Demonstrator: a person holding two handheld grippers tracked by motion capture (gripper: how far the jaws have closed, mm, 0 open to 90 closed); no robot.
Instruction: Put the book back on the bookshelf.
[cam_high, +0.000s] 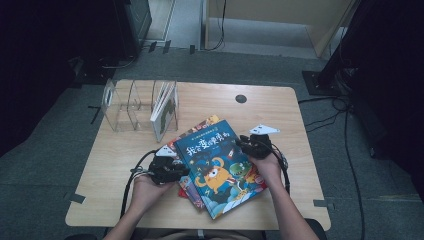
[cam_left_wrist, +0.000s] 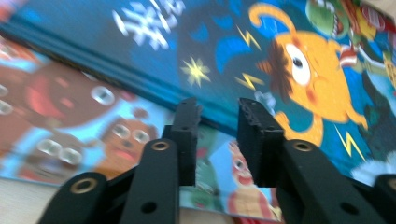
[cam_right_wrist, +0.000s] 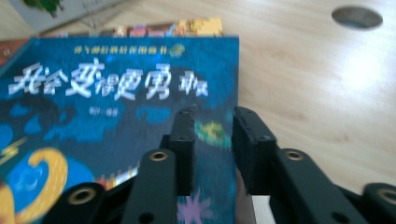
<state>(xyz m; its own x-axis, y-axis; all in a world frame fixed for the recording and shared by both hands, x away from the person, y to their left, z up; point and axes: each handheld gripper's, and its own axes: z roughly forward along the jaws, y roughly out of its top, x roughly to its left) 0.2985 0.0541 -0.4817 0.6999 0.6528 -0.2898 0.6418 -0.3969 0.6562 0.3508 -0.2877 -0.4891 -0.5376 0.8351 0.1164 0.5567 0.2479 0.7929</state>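
Lying at the lower centre of the high view, a blue picture book (cam_high: 220, 167) with an orange one-eyed monster on its cover rests tilted on top of other books (cam_high: 192, 192) on a pale wooden worktop (cam_high: 280, 110). The left hand-held gripper (cam_high: 181, 171) sits at the book's left edge, the right hand-held gripper (cam_high: 240, 145) at its upper right edge. In the left hand-held gripper view the black jaws stand a narrow gap apart over the blue book's spine, gripping nothing. In the right hand-held gripper view the jaws are likewise narrowly parted, with the book's right edge in the gap; whether the pads press it cannot be told. A clear acrylic book rack (cam_high: 127, 107) stands toward the upper left, holding one thin book (cam_high: 164, 111).
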